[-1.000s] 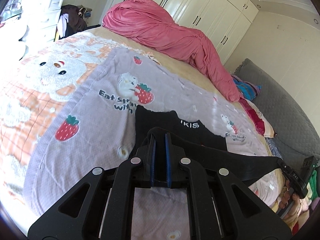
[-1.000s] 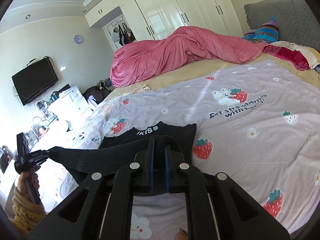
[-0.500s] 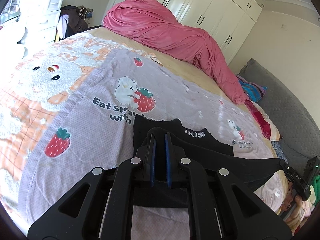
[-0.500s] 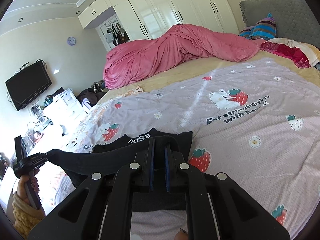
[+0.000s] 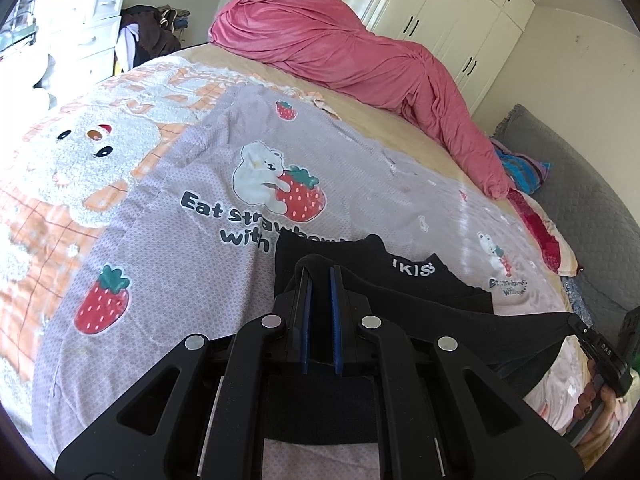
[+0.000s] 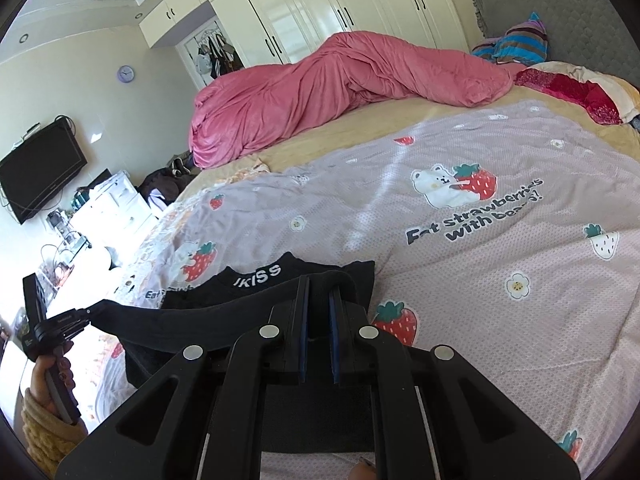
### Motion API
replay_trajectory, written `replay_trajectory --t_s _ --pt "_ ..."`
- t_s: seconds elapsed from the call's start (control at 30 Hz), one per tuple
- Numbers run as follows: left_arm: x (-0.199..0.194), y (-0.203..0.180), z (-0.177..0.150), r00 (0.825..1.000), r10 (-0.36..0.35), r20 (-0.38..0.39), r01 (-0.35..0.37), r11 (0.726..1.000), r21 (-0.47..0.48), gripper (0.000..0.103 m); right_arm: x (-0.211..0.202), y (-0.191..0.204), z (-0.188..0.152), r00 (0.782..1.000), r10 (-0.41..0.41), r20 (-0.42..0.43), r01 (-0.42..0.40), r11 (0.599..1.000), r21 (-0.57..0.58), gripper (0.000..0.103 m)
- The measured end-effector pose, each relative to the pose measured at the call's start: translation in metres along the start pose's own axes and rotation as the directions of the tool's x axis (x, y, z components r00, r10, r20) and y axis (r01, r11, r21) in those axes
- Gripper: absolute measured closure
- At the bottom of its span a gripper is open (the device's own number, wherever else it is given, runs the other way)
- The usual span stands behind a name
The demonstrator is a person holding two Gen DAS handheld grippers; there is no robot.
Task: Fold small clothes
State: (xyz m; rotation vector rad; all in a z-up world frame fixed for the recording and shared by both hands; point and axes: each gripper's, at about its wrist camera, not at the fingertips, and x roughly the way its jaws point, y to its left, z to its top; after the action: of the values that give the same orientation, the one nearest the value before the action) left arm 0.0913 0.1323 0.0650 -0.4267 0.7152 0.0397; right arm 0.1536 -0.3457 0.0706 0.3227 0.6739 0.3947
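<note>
While both sets of jaws stay pinched shut on cloth, left gripper [image 5: 319, 276] and right gripper [image 6: 318, 284] stretch a black garment [image 5: 404, 280] taut, lower centre of frame, over the blanket [image 5: 200, 216]. Step: carrying near edge over for a fold. Next: lay it flat, aligned. Pink duvet [image 5: 360, 52] upper frame, well clear.

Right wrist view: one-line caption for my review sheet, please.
Right tool and left tool each pinch an end of the black garment, stretched above the strawberry-print blanket.
</note>
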Motion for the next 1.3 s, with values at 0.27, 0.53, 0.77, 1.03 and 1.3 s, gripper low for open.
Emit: replay_trajectory --t_s 0.27,0.53,0.77,1.03,1.3 --pt "0.016 0.005 0.001 1.0 0.015 -0.022 -0.015 1.0 0.002 0.1 0.017 0.002 -0.002 0.999 -0.023 -0.025 0.023 1.0 -0.003 0.095" --pt "0.027 0.012 -0.004 0.999 0.025 -0.038 -0.026 1.0 -0.014 0.1 0.03 -0.001 -0.004 0.998 -0.044 -0.047 0.044 0.999 0.001 0.094" --pt "0.024 0.014 -0.008 0.998 0.056 -0.024 -0.056 0.998 -0.015 0.097 0.038 -0.003 -0.012 0.995 -0.073 -0.065 0.072 0.997 -0.008 0.087" --pt "0.002 0.012 -0.022 0.996 0.083 -0.021 -0.082 0.996 0.033 0.097 0.022 0.002 -0.026 0.994 -0.109 -0.025 0.108 0.993 -0.045 0.071" --pt "0.032 -0.022 -0.059 0.988 0.056 -0.147 -0.033 0.987 0.156 0.097 0.043 0.041 -0.063 0.982 -0.129 -0.136 0.092 0.963 -0.253 0.071"
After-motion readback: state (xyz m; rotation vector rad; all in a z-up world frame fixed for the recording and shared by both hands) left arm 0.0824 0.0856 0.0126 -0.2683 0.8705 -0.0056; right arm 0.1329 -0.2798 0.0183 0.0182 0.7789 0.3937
